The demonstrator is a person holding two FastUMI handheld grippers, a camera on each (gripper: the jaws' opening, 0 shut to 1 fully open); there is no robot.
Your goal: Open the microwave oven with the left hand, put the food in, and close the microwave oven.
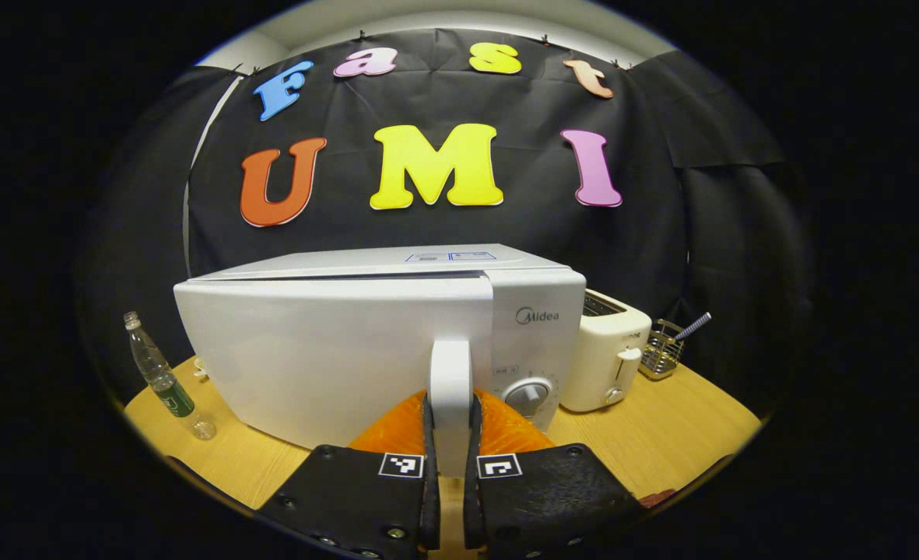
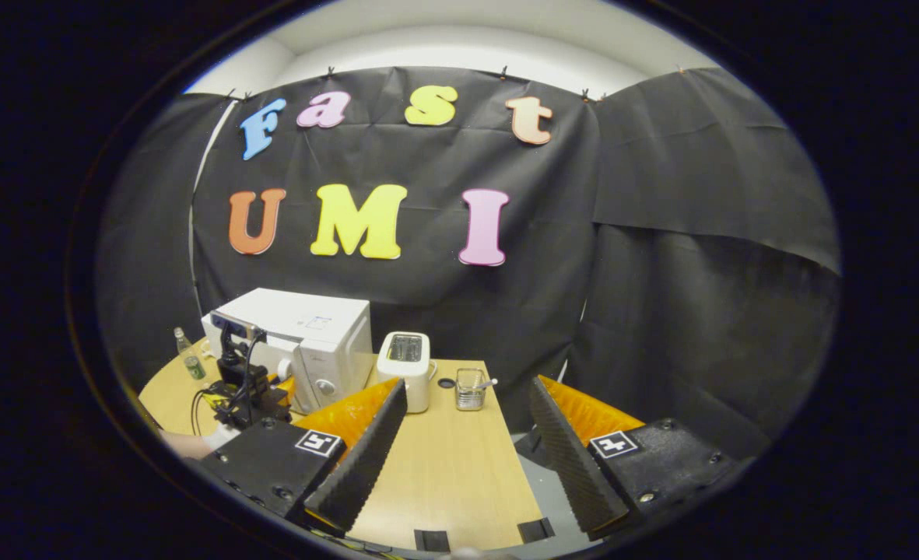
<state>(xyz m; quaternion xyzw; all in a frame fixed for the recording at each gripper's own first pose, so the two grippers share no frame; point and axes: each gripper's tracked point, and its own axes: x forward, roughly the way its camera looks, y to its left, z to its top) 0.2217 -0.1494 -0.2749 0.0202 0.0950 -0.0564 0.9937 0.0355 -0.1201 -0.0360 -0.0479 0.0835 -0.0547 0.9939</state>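
A smooth, glossy plastic-looking shell was seen on the microwave oven (image 1: 334, 350) and the toaster (image 1: 607, 358). Pale wood grain with a matt finish was shown by the tabletop (image 2: 443, 459). Clear plastic was suggested by the bottle (image 1: 159, 373), and metal wire by the small basket (image 1: 661, 350).

One white microwave oven (image 1: 334, 342) stands on the wooden table (image 1: 661, 435), toward its left rear. One white toaster (image 1: 611, 358) is beside it. One clear plastic bottle (image 1: 165, 377) is near the left edge. One wire basket (image 1: 661, 350) holds one utensil (image 1: 692, 325).
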